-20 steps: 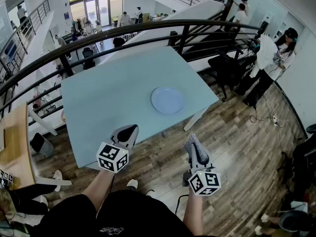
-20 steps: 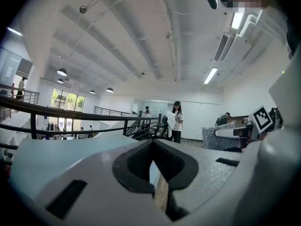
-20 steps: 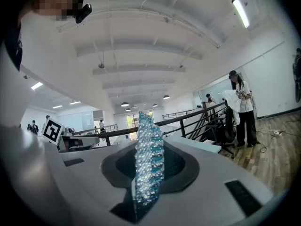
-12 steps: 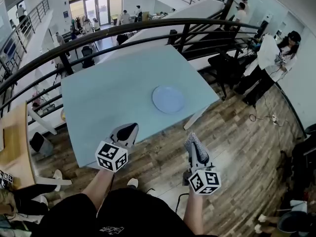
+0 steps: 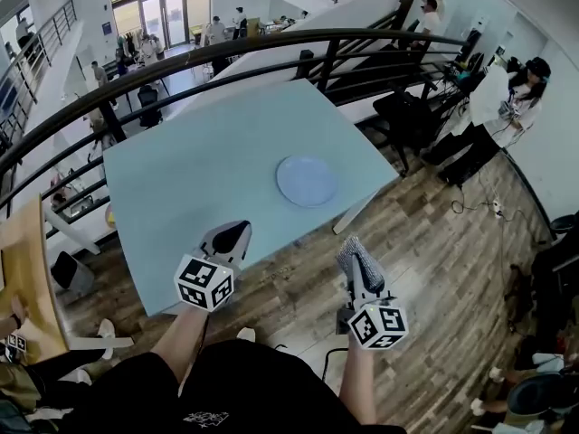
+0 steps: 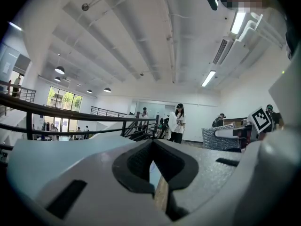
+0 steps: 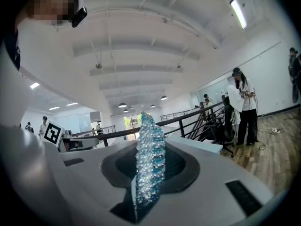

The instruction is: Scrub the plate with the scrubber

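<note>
Observed from the floor: the scrubbing has not begun, and the step in hand is judged to be the approach to the plate (image 5: pixel 307 181). The plate lies flat, bare and alone on the pale blue surface (image 5: pixel 199 161), towards that surface's three o'clock side and short of its corner. It sits at about two o'clock from the left tongs (image 5: pixel 231 240) and eleven o'clock from the right tongs (image 5: pixel 360 262), well apart from both. The left tongs are brought together with nothing between them. Their own view shows the dark pads meeting at the tip, with only a sliver of background visible below, and they hang over the near edge of the surface. The right tongs are clamped on the scrubber (image 7: pixel 150 166), a glittering silver-blue mesh pad held edge-on and upright, rising clear above the jaw tips. This pair is off the surface altogether, above the wooden floor (image 5: pixel 434 242) at its near side. Both pairs point roughly level, towards twelve o'clock, where a dark railing (image 5: pixel 271 48) runs behind the surface. The next move, in my judgement, calls for carrying the right tongs forward and towards eleven o'clock, over the edge, then tipping them down so a broad face of the scrubber meets the plate instead of its thin edge. The left tongs would likely need to open or press at the rim to steady the plate, since nothing holds it in place on the smooth top.
</note>
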